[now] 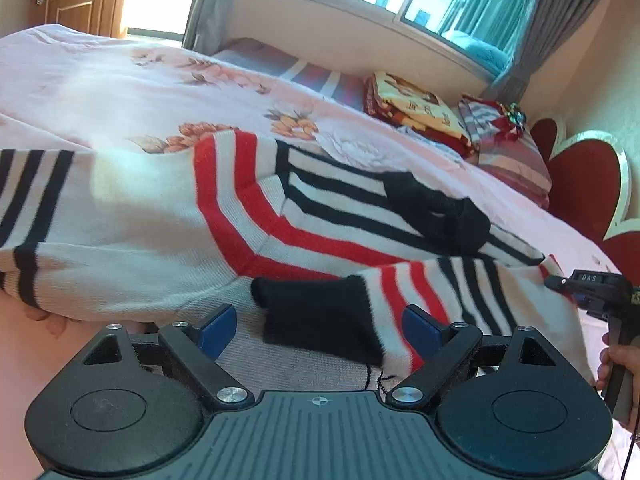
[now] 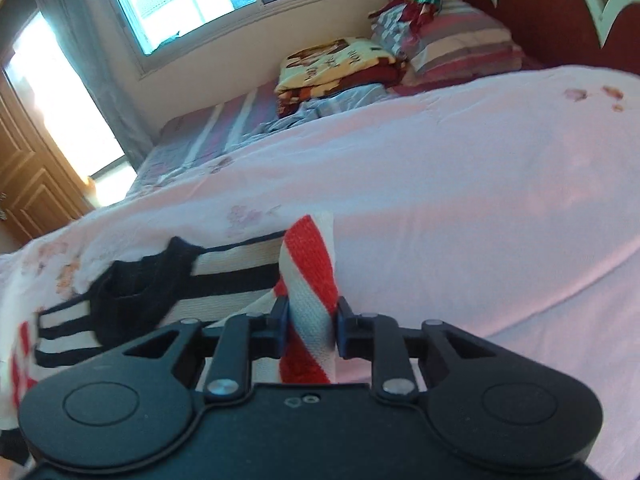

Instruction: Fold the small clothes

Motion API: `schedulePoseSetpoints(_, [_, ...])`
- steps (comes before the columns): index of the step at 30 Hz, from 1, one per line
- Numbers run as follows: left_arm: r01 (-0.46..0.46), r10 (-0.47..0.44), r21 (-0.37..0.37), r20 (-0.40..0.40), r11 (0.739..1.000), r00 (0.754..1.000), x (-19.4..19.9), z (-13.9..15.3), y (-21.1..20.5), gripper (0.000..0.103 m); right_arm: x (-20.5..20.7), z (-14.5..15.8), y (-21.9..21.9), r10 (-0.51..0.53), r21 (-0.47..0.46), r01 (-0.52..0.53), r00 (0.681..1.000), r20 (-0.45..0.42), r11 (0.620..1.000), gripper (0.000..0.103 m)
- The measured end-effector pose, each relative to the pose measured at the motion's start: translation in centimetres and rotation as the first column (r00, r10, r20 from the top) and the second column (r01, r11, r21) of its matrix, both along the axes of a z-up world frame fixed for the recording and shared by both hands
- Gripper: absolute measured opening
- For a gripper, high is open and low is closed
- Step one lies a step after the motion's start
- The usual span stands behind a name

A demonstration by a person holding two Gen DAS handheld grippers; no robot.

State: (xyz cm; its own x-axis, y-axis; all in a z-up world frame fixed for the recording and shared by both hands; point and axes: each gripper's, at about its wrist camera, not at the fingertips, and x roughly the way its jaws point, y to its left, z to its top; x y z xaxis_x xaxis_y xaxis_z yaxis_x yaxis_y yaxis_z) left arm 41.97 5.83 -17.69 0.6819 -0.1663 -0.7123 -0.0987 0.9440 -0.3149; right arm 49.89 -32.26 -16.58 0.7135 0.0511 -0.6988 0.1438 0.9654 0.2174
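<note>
A striped sweater (image 1: 168,216), knitted in white with red and black bands, is found spread on the pink bedspread (image 1: 100,80), filling the lower half of the left wrist view. One sleeve with a black cuff (image 1: 320,320) is seen laid across the body toward 6 o'clock; the black collar (image 1: 436,208) lies toward 3 o'clock.

The left gripper (image 1: 320,330) is seen with its jaws set wide, one blue pad (image 1: 218,330) on either side of the cuff. No contact with the cloth can be confirmed.

The right gripper (image 2: 310,326) is seen with its jaws narrowed on a red and white fold of the sweater (image 2: 310,280), which stands up from between them toward 12 o'clock.

Progress is judged as early to middle: a sleeve appears folded inward, but the body is not yet doubled over and no compact bundle has been formed. The remaining side and the final folds are judged outstanding.

Folded blankets (image 2: 332,64) and a pillow (image 2: 468,46) are noted at 1 o'clock in the right wrist view, well apart from the work.
</note>
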Motion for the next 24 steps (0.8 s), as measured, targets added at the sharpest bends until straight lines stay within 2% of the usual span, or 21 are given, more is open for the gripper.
schedulePoseSetpoints(1, [0.003, -0.003, 0.005, -0.013, 1.0, 1.0, 0.4, -0.5, -0.3, 0.089, 0.2, -0.5, -0.6, -0.026, -0.016, 0.026, 1.0, -0.007, 1.0, 0.022])
schedulePoseSetpoints(3, [0.01, -0.01, 0.052, -0.005, 0.999, 1.0, 0.8, -1.0, -1.0, 0.089, 0.1, -0.9, -1.8, -0.035, 0.043, 0.036, 0.999, -0.019, 0.998, 0.024])
schedulePoseSetpoints(5, [0.019, -0.018, 0.085, -0.004, 0.996, 1.0, 0.8, -0.9, -1.4, 0.089, -0.2, -0.2, -1.2, 0.005, -0.007, -0.005, 0.999, -0.035, 1.0, 0.032])
schedulePoseSetpoints(6, [0.0, 0.0, 0.073, -0.002, 0.997, 1.0, 0.4, -0.3, -1.3, 0.089, -0.5, 0.5, -0.9, 0.004, -0.049, -0.006, 0.999, -0.032, 0.999, 0.036])
schedulePoseSetpoints(7, [-0.01, 0.009, 0.041, 0.023, 0.999, 1.0, -0.2, 0.5, -1.1, 0.089, -1.2, 1.2, -0.5, 0.004, -0.081, -0.005, 1.0, -0.013, 0.997, 0.046])
schedulePoseSetpoints(8, [-0.004, 0.003, 0.031, 0.052, 1.0, 0.999, -0.8, 1.2, -1.2, 0.089, -2.3, 1.9, -0.2, 0.014, -0.095, -0.012, 1.0, 0.018, 0.995, 0.048])
schedulePoseSetpoints(10, [0.022, -0.026, 0.046, 0.076, 0.999, 0.997, -1.4, 1.9, -1.9, 0.089, -4.1, 3.2, 0.9, 0.058, -0.111, -0.05, 0.996, 0.071, 0.993, 0.048])
schedulePoseSetpoints(12, [0.056, -0.059, 0.047, 0.068, 0.997, 0.996, -0.9, 1.6, -2.8, 0.089, -5.3, 3.4, 2.0, 0.107, -0.107, -0.097, 0.99, 0.092, 0.989, 0.047])
schedulePoseSetpoints(14, [0.049, -0.051, 0.06, 0.037, 0.997, 0.998, 0.1, 0.6, -3.0, 0.089, -5.4, 2.4, 3.2, 0.144, -0.117, -0.136, 0.988, 0.055, 0.984, 0.047])
schedulePoseSetpoints(16, [0.012, -0.012, 0.046, -0.016, 0.999, 1.0, 1.0, -0.8, -2.2, 0.089, -5.0, 0.7, 3.6, 0.138, -0.154, -0.136, 0.99, 0.005, 0.979, 0.046])
schedulePoseSetpoints(17, [0.015, -0.015, 0.061, -0.006, 0.998, 1.0, 0.9, -0.6, -2.1, 0.089, -4.8, -0.3, 3.7, 0.133, -0.186, -0.134, 0.991, -0.019, 0.973, 0.047])
schedulePoseSetpoints(18, [0.03, -0.028, 0.087, -0.022, 0.996, 0.999, 1.0, -0.5, -2.3, 0.089, -5.0, -0.8, 3.8, 0.154, -0.22, -0.151, 0.988, -0.008, 0.964, 0.047])
schedulePoseSetpoints(20, [0.022, -0.019, 0.093, -0.029, 0.995, 0.999, 0.7, 0.1, -2.2, 0.089, -5.1, -0.1, 4.4, 0.163, -0.249, -0.164, 0.986, -0.026, 0.955, 0.047])
schedulePoseSetpoints(22, [-0.029, 0.03, 0.047, -0.015, 0.998, 0.999, -0.2, 0.9, -1.3, 0.089, -5.9, 1.3, 4.6, 0.163, -0.215, -0.158, 0.987, 0.005, 0.964, 0.048])
schedulePoseSetpoints(24, [-0.034, 0.035, 0.078, -0.016, 0.996, 0.999, -0.4, 0.8, -1.2, 0.089, -7.3, 1.8, 5.1, 0.166, -0.203, -0.156, 0.986, 0.033, 0.967, 0.052])
